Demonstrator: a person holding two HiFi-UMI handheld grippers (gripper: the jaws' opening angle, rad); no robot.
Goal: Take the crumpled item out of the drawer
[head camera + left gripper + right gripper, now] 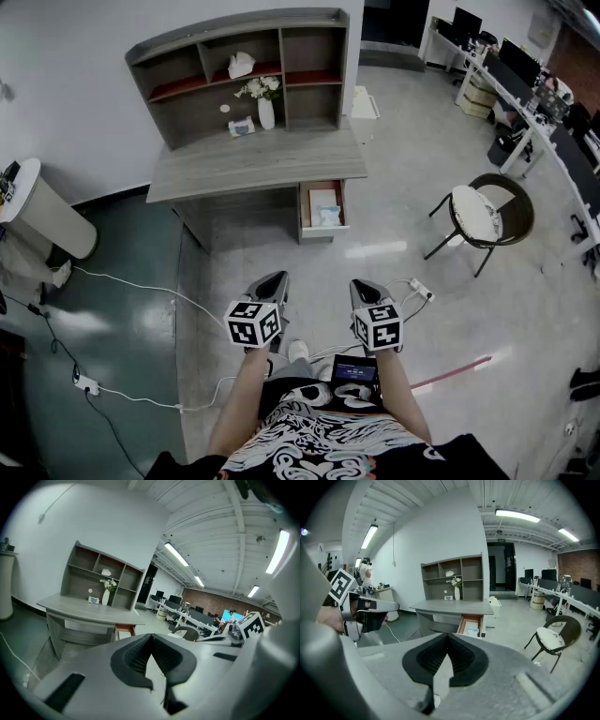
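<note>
Far off in drawer (pixel 322 208), crumpled item (pixel 329 216), likely soft, light; pinch top. Left gripper (pixel 273 278), right gripper (pixel 362 284) clenched, empty.

The grey table (pixel 253 164) by the wall carries a shelf unit (pixel 309 56) along its back, a white flower vase (pixel 266 111) and a small box (pixel 241 127), while its open drawer (pixel 303 208) holds a pale crumpled item (pixel 329 216).

Open-plan office, long desks (pixel 547 139) with monitors (pixel 518 60), ceiling strip lights (pixel 176 554), brick wall (pixel 206 603)
</note>
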